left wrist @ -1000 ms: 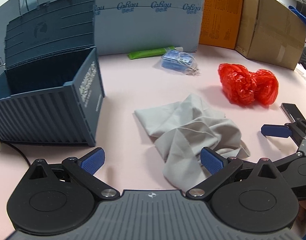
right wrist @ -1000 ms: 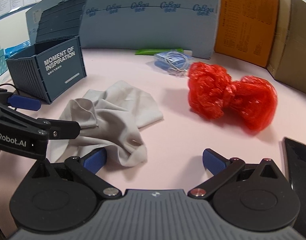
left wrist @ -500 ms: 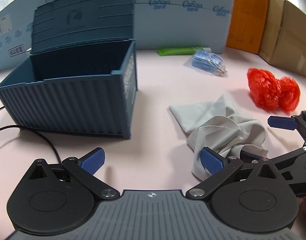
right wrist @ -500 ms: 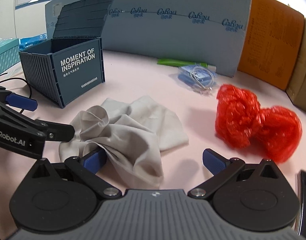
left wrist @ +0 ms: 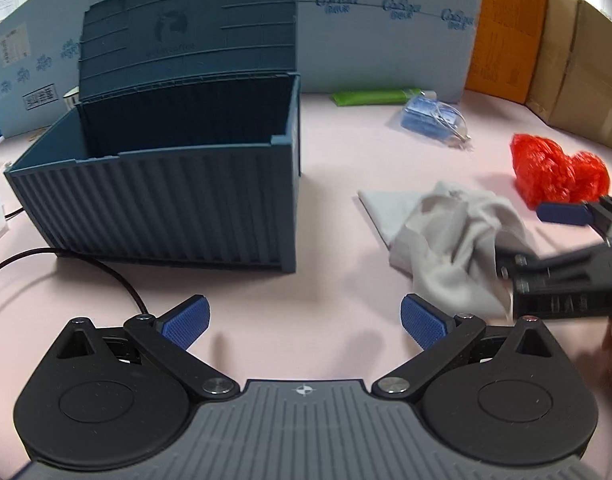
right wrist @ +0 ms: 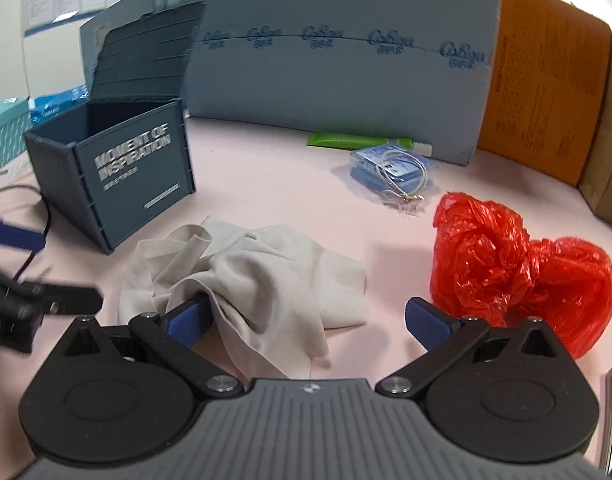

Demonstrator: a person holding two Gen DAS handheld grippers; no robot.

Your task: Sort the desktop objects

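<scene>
I see the pink surface (left wrist: 337,184) under both claws. The largest thing on it is the dark blue box (left wrist: 166,184), with its lid standing open, ahead and to the left of my left claw (left wrist: 304,322). From the right claw (right wrist: 311,318) the same box (right wrist: 126,168) stands far ahead on the left side.

The left claw is open wide and holds nothing; only bare surface is between its blue pads. A black cable (left wrist: 106,276) lies just ahead of its left finger.

The grey cloth (right wrist: 258,276) lies crumpled directly in front of the right claw. This claw is also open, and its left pad (right wrist: 188,316) touches a fold of the cloth, which lies partly between the two fingers. In the left view the cloth (left wrist: 449,240) is ahead on the right, and the right claw (left wrist: 561,240) is against its right side.

The red plastic bag (right wrist: 517,272) sits just beyond the right finger of the right claw, apart from the cloth. Further ahead lies a small blue packet (right wrist: 389,170) with a thin cord on it, and behind it a green tube (right wrist: 357,142) against the grey back board (right wrist: 345,72).
</scene>
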